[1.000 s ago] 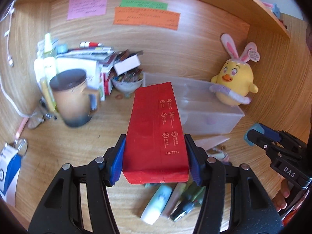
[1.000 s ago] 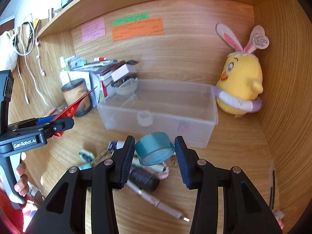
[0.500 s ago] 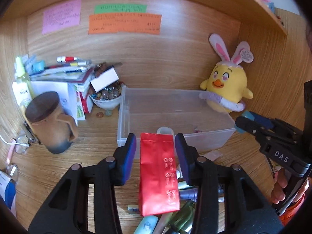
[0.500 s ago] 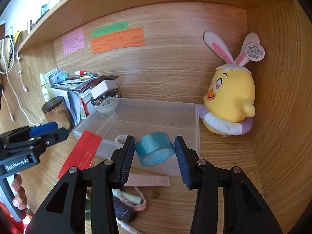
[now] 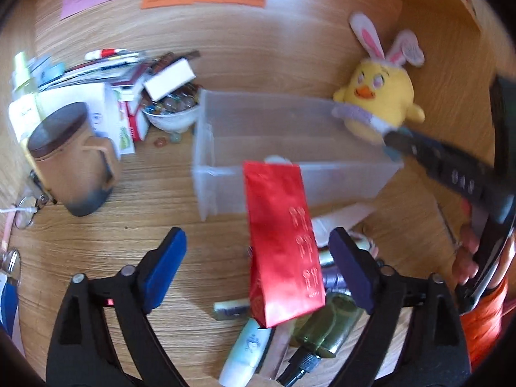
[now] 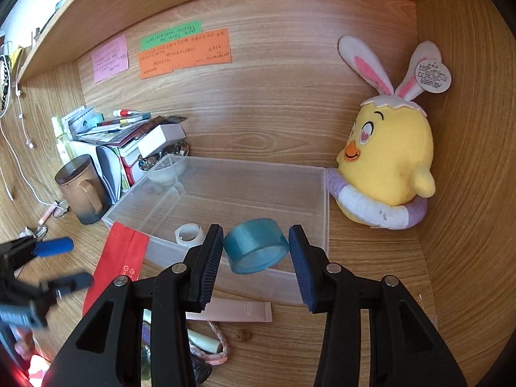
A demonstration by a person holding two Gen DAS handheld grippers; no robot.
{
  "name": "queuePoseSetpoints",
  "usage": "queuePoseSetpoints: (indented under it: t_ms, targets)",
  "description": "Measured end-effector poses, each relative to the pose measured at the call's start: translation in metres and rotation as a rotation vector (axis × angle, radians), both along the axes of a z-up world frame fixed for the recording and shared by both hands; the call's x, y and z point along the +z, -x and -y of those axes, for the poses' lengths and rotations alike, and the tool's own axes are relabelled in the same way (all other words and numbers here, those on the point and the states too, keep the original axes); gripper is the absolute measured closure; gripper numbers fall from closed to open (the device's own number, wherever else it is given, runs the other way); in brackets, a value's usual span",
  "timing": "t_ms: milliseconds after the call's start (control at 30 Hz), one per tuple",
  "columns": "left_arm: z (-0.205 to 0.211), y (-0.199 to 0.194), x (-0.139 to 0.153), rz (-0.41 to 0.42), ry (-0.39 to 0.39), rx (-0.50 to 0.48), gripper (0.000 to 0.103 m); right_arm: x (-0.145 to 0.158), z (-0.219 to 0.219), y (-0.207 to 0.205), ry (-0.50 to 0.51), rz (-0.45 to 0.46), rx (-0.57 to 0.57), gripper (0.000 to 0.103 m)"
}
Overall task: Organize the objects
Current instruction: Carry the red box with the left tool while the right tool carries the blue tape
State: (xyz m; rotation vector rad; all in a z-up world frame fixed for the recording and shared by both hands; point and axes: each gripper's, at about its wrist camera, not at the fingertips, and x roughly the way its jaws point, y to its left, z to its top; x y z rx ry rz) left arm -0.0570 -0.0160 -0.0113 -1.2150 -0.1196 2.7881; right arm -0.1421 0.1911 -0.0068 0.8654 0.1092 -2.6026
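Note:
A red foil pouch [image 5: 282, 245] leans against the front wall of the clear plastic bin [image 5: 225, 135]; it also shows in the right wrist view [image 6: 121, 258]. My left gripper [image 5: 258, 271] is open around it, jaws wide and not touching it. My right gripper [image 6: 256, 258] holds a teal tape roll [image 6: 254, 246] over the bin's [image 6: 324, 193] front edge; its pads stand a little off the roll's sides. A clear tape roll [image 6: 190, 233] lies inside the bin.
A yellow chick plush [image 6: 387, 167] sits right of the bin. A brown mug [image 5: 69, 161], a bowl of beads [image 5: 169, 113] and stacked books stand to the left. A tube [image 5: 248, 351], a green bottle [image 5: 325, 325] and other small items lie before the bin.
My left gripper has opened and let go of the red pouch, which now leans on the bin's front. My right gripper has carried the teal tape forward to the bin and its jaws have widened.

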Motion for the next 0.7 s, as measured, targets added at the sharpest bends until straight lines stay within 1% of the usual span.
queuePoseSetpoints:
  t_ms: [67, 100, 233, 367, 433, 500, 633, 700]
  targets:
    - [-0.008, 0.005, -0.009, 0.025, 0.028, -0.013, 0.011, -0.002, 0.003, 0.003, -0.014, -0.001, -0.002, 0.064]
    - [-0.011, 0.008, -0.015, 0.05, 0.034, -0.019, 0.011, -0.002, 0.004, 0.004, -0.02, -0.001, -0.004, 0.064]
    - [-0.015, 0.016, -0.03, 0.124, 0.019, -0.034, 0.011, -0.002, 0.004, 0.006, -0.03, -0.005, -0.009, 0.064]
    - [-0.018, 0.015, -0.038, 0.134, 0.043, -0.022, 0.011, -0.002, 0.005, 0.009, -0.037, -0.004, -0.012, 0.064]
    - [-0.018, 0.014, -0.038, 0.126, 0.039, -0.021, 0.021, -0.003, 0.006, 0.013, -0.044, -0.001, -0.015, 0.064]
    - [-0.017, 0.014, -0.038, 0.132, 0.025, -0.028, 0.04, -0.003, 0.007, 0.018, -0.047, 0.001, -0.016, 0.064]
    - [-0.015, 0.016, -0.039, 0.139, -0.005, -0.034, 0.044, -0.003, 0.011, 0.032, -0.053, 0.02, -0.018, 0.064]
    - [-0.013, 0.016, -0.038, 0.138, -0.009, -0.031, 0.048, -0.004, 0.013, 0.04, -0.057, 0.034, -0.015, 0.064]
